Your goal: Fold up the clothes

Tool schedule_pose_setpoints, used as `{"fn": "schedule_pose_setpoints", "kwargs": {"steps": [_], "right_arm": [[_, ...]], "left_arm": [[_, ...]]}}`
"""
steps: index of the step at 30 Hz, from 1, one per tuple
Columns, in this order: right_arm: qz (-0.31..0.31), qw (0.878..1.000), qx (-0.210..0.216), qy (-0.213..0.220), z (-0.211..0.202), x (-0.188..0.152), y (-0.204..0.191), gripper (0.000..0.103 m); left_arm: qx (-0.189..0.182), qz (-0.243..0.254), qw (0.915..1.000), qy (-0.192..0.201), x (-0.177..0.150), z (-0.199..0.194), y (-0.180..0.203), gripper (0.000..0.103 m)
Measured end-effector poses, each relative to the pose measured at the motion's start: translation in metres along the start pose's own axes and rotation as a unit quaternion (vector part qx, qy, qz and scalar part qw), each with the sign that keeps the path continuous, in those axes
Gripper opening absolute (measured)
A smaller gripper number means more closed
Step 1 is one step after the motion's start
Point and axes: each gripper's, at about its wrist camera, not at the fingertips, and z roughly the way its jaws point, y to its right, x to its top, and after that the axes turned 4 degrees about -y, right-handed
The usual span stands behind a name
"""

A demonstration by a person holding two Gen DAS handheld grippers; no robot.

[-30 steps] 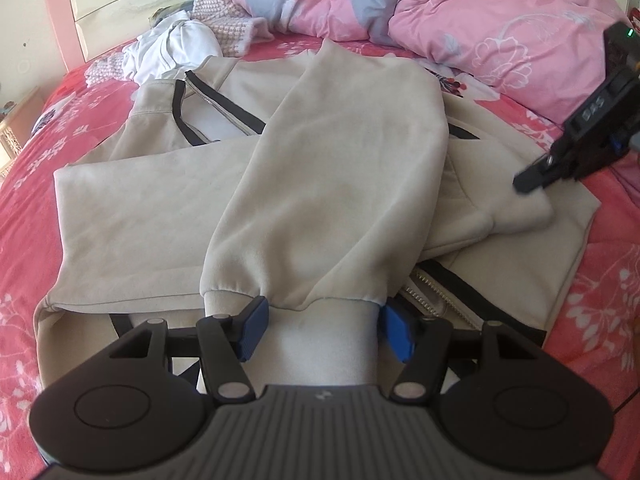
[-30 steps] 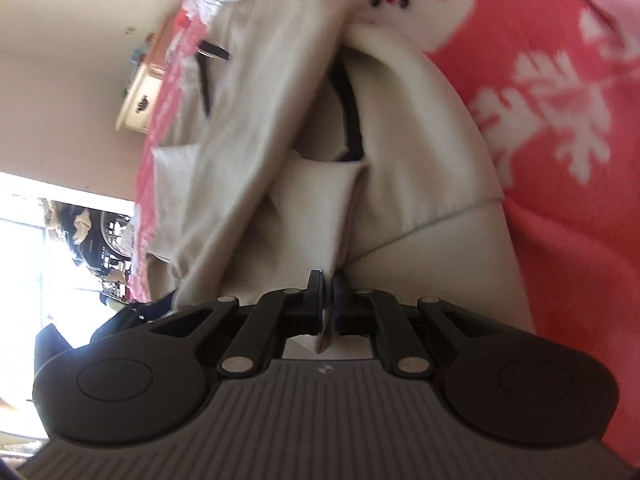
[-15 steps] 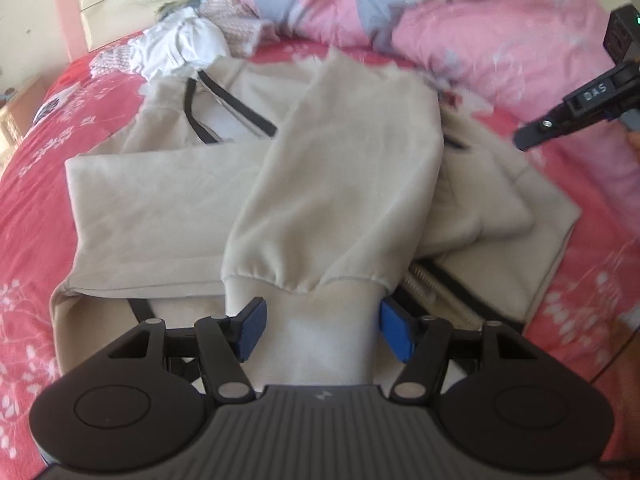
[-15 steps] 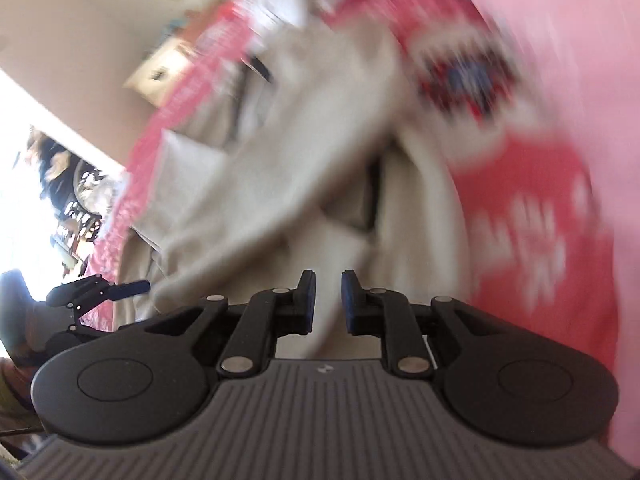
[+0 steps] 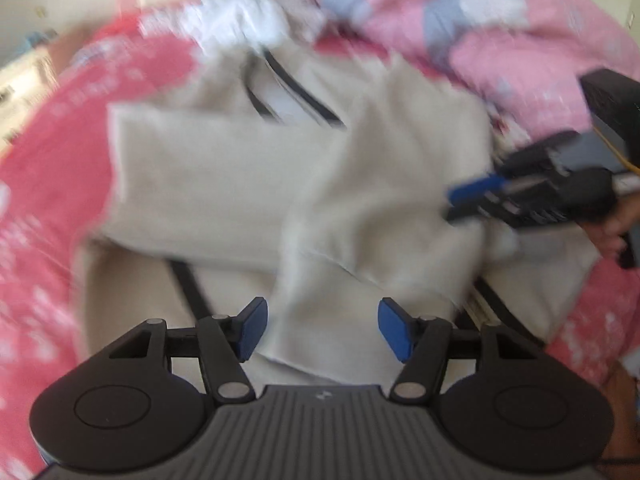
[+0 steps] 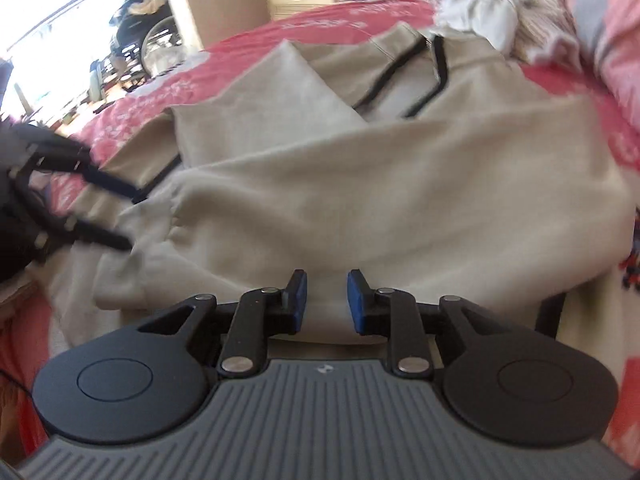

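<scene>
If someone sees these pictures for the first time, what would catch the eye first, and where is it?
The big beige jacket with black zipper trim, spread across the red flowered bedsheet, fills the middle of both views. One sleeve lies folded over its body, with the cuff between the pads of the open left claw. Behind it, a pink and grey quilt is heaped at the head of the bed.
</scene>
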Motion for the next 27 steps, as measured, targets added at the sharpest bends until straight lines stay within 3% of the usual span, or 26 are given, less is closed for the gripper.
{"fn": "schedule_pose_setpoints", "kwargs": {"steps": [3,7,9,10,11,13,18,21,23,27], "right_arm": [[0.001,0.999,0.016,0.049,-0.018,0.01,-0.002,0.026],[-0.01,0.999,0.016,0.041,-0.004,0.02,-0.008,0.027],[-0.004,0.999,0.012,0.032,0.003,0.018,-0.008,0.027],[0.001,1.0,0.014,0.028,0.006,0.013,-0.01,0.027],[0.006,1.0,0.017,0.022,0.01,0.01,-0.011,0.027],[0.014,1.0,0.013,0.011,0.012,0.003,-0.01,0.027],[0.037,0.999,0.016,-0.001,0.02,-0.006,0.001,0.028],[0.047,0.999,0.021,0.002,0.022,-0.007,0.005,0.028],[0.046,0.999,0.021,0.003,0.021,-0.006,0.005,0.028],[0.016,0.999,0.019,0.024,0.012,-0.004,-0.002,0.028]], "left_arm": [[0.074,0.016,0.9971,-0.011,0.01,0.009,-0.022,0.063],[0.078,-0.012,0.9965,-0.028,0.018,0.045,-0.058,0.056],[0.109,-0.01,0.994,-0.005,0.018,0.057,-0.068,0.056],[0.136,-0.016,0.9905,0.006,0.017,0.062,-0.073,0.049],[0.157,-0.039,0.9867,0.012,0.015,0.064,-0.08,0.031],[0.149,-0.111,0.9824,0.019,0.006,0.063,-0.099,0.023],[0.149,-0.145,0.9772,0.043,-0.009,0.058,-0.109,0.018],[0.132,-0.172,0.9756,0.035,-0.007,0.045,-0.111,0.022],[0.122,-0.161,0.9789,0.035,-0.006,0.029,-0.101,0.049],[0.1,-0.127,0.9843,0.071,0.004,0.004,-0.081,0.055]]}}
